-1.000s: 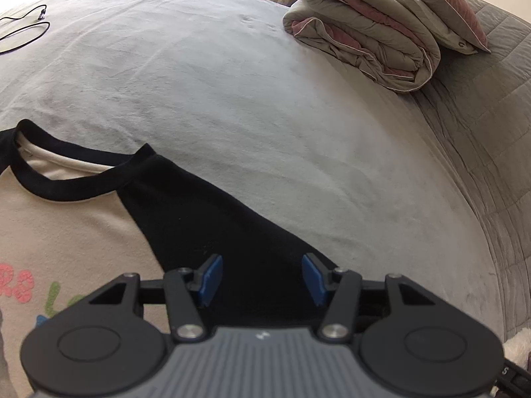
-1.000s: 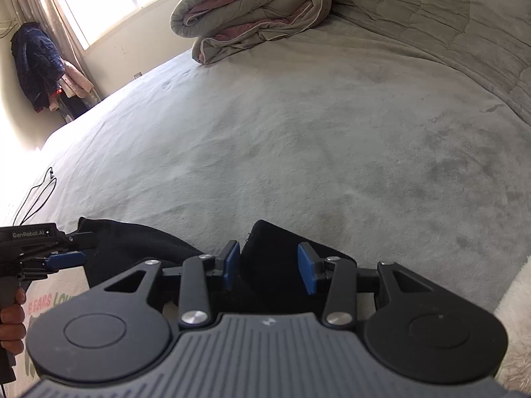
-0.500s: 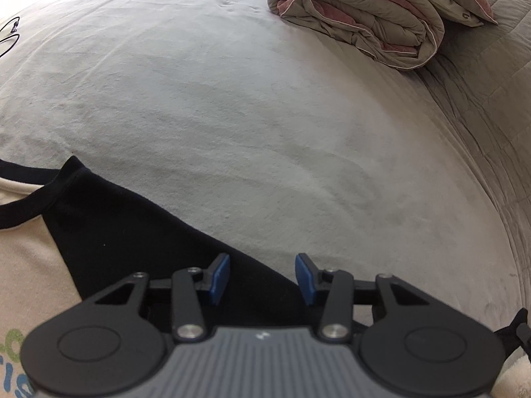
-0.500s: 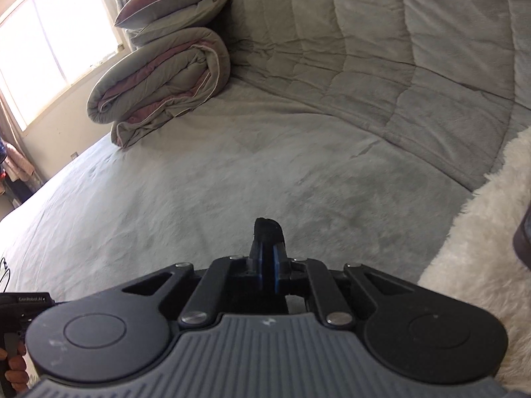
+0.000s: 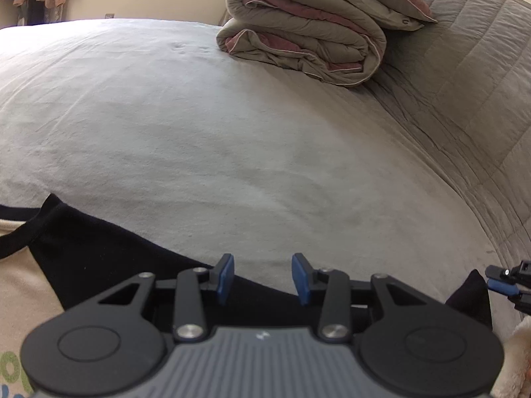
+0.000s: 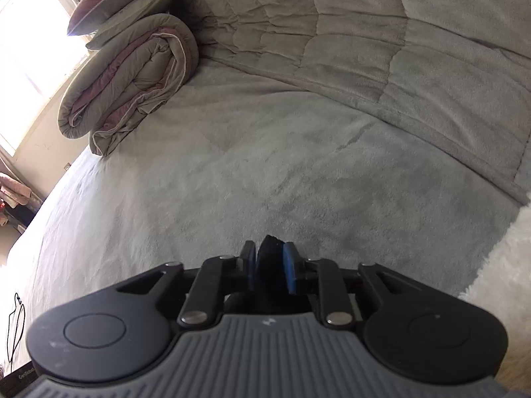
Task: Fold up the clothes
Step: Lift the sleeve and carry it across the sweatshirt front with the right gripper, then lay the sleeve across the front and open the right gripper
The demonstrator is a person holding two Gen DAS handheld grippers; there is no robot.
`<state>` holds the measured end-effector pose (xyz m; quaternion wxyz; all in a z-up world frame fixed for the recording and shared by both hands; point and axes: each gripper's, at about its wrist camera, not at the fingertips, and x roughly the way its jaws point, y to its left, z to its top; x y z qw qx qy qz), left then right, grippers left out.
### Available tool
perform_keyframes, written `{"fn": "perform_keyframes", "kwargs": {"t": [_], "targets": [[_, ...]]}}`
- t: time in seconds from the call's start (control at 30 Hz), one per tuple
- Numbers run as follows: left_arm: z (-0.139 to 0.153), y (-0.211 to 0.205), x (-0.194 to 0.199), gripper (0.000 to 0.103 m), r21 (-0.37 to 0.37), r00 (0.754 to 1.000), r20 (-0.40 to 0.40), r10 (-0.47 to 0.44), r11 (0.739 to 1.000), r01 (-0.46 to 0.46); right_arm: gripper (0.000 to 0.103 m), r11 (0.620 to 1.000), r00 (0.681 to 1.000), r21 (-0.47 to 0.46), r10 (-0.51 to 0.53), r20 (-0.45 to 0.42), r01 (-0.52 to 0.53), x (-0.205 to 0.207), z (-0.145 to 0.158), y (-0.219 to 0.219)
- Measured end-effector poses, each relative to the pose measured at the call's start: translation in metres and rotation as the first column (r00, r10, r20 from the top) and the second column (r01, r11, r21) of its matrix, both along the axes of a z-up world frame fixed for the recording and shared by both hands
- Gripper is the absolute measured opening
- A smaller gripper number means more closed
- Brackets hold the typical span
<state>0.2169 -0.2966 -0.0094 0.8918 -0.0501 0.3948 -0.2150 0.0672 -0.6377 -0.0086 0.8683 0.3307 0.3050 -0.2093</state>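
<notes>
**Right gripper pinches the black sleeve; left gripper waits open above it**

Nearest to the right camera, the right gripper has its blue pads pressed on a bunch of black cloth, which is the end of the sleeve. In the left view this end stands up in a small peak at the right edge. The left gripper has its jaws wide apart and holds nothing; it stands over the upper edge of the same sleeve. The shirt lies spread on the grey bed, cream body to the left, black collar beside it. The cloth looks thin, light and soft, so it probably sags and wrinkles when lifted; a hold on the seam or the hem seems safer than on the middle. Farther away, a rolled quilt rests near the headboard.
</notes>
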Motion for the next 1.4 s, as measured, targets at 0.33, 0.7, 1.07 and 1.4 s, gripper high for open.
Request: {"fn": "perform_keyframes", "kwargs": {"t": [0.33,0.7,1.07,1.4], "targets": [[-0.006,-0.039,-0.017,0.049,0.093,0.962,0.088,-0.257,0.964,0.249,0.049,0.993,1.000,0.120,0.001,0.005,-0.002,-0.042,-0.009,0.013],[-0.007,-0.032,-0.033,0.049,0.132,0.952,0.175,-0.249,0.965,0.228,0.007,0.985,0.997,0.170,-0.047,0.063,0.036,-0.007,0.000,0.026],[-0.002,-0.007,-0.064,0.049,0.098,0.934,0.225,-0.277,0.960,0.262,0.017,0.994,0.988,-0.009,0.107,0.108,-0.106,0.079,0.011,0.024],[-0.020,-0.015,-0.105,0.049,0.185,0.836,0.297,-0.462,0.887,0.424,0.017,0.999,0.994,0.032,0.034,0.100,-0.038,0.037,-0.002,-0.001]]}}
